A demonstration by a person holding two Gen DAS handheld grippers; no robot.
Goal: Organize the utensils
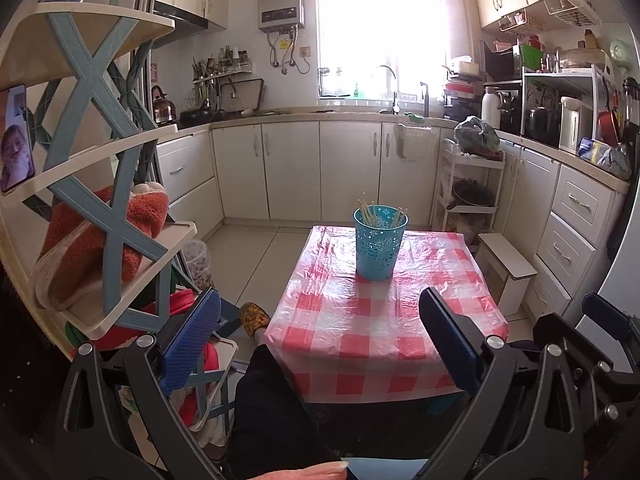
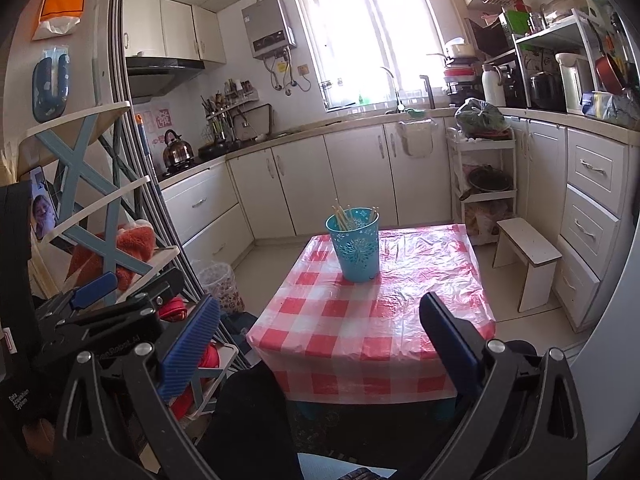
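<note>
Chopsticks point(image 1: 372, 213) of pale wood stood in a perforated turquoise plastic cup point(image 1: 380, 247) on the red-checked table point(image 1: 360, 332); left gripper point(image 1: 320, 344) and right gripper point(image 2: 320, 340) fingers were spread, empty, short of it.

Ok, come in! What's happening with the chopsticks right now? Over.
Left tool open, empty. Right tool open, empty. Chopsticks upright in blue cup on checkered table. Nothing blocking.

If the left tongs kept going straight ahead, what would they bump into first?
Probably the checkered tablecloth on the table, short of the blue cup holding chopsticks. Depth is hard to judge; the open left tongs hold nothing.
</note>
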